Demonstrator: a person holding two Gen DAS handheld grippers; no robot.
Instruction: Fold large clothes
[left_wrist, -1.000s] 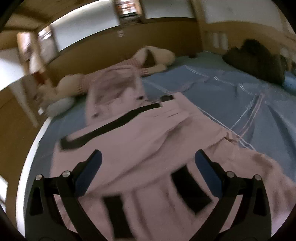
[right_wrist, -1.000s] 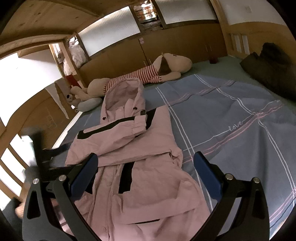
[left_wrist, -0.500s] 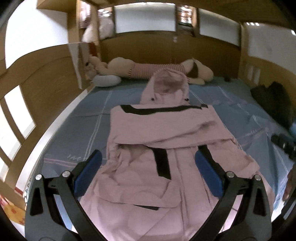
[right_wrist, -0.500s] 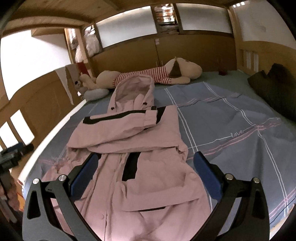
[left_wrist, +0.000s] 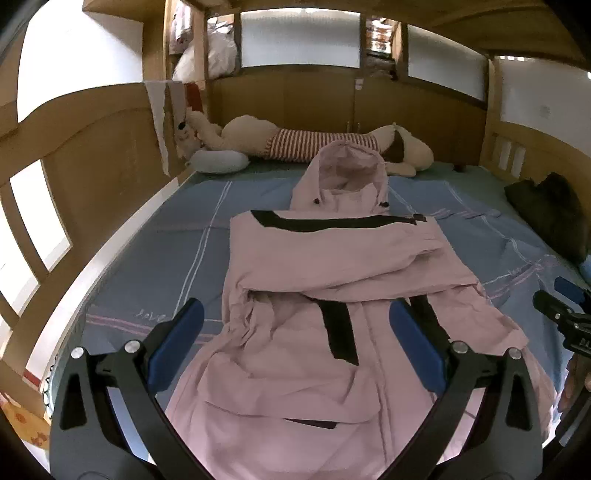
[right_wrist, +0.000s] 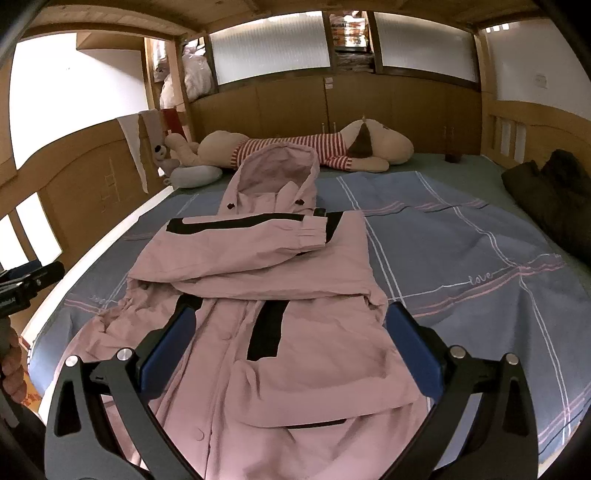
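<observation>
1. On the bed (left_wrist: 155, 236), the one pink coat (left_wrist: 332, 295) lies flat and face up. Its long axis runs from the hem at the bed's near edge, under my grippers, to the hood (left_wrist: 347, 177) pointing at the far edge.

2. Both sleeves are crossed over the chest: one black-striped sleeve (right_wrist: 236, 240) lies on top with its cuff toward the bed's right side, and a second band of pink shows beneath it.

3. I hold the left gripper (left_wrist: 295, 336) over the lower front of the coat, fingers spread wide and gripping nothing. The coat lies straight ahead of and below them.

4. I hold the right gripper (right_wrist: 288, 343) just as wide and just as empty, over the same lower front but nearer the coat's right edge.

5. Each gripper shows at the rim of the other's view, so they flank the hem, left and right, neither clearly nearer. My judgement: the next fold takes the hem up along the long axis toward the hood, with one gripper to each hem corner.

6. The count: one coat, two grippers, one striped plush dog (right_wrist: 332, 147) along the far edge, one grey cushion (right_wrist: 194, 175) at the far left corner, one dark garment (right_wrist: 550, 192) by the right edge.
</observation>
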